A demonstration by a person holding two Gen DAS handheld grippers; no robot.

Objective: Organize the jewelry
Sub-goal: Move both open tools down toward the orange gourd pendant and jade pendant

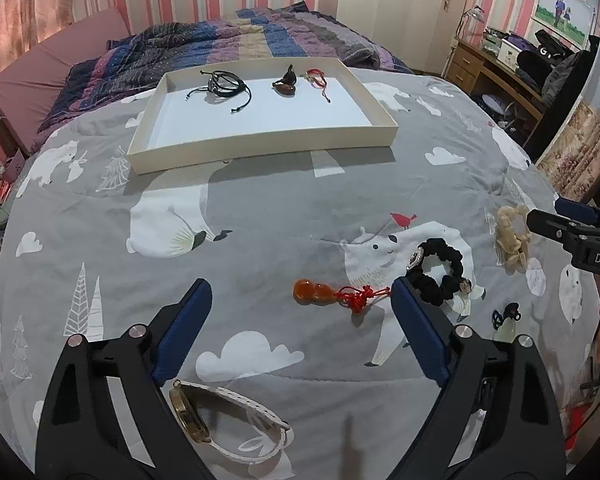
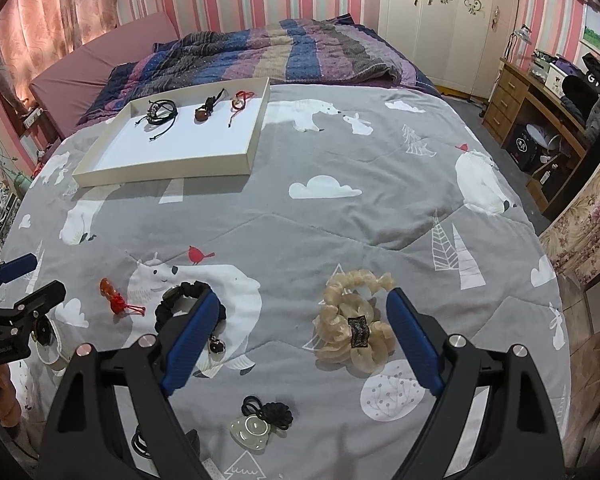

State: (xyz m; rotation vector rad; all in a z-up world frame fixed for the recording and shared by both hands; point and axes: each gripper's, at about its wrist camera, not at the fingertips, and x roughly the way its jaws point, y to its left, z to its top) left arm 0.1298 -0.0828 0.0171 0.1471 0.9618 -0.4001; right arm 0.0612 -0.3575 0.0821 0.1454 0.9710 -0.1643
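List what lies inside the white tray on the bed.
Inside the white tray: black cord bracelets, a dark brown pendant, and a red string bracelet. Nothing appears covered.

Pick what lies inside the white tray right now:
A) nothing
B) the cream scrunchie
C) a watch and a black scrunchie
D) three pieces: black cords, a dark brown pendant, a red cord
D: the tray holds black cords, a dark brown pendant and a red cord; the rest lies on the bedspread.
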